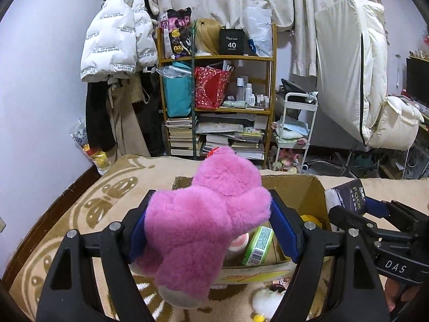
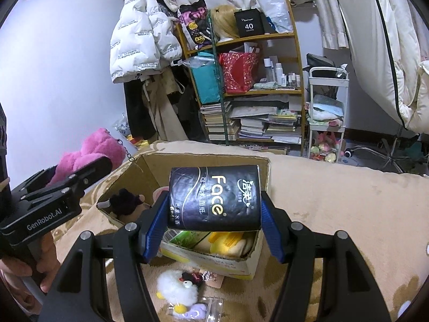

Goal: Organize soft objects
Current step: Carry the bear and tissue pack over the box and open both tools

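My left gripper [image 1: 211, 230] is shut on a pink plush toy [image 1: 203, 222] and holds it over the near left of an open cardboard box [image 1: 311, 187]. It also shows in the right wrist view [image 2: 91, 150]. My right gripper [image 2: 214, 225] is shut on a black tissue pack marked "Face" [image 2: 214, 198], held above the box [image 2: 187, 161]. The box holds a green pack [image 1: 258, 245], a yellow plush [image 2: 228, 240] and a dark plush [image 2: 124, 201].
The box sits on a beige patterned blanket [image 2: 335, 201]. A white fluffy toy [image 2: 177, 287] and small trinkets lie in front of the box. A cluttered shelf [image 1: 217, 88], hanging coats [image 1: 118, 40] and a white cart [image 1: 295, 128] stand behind.
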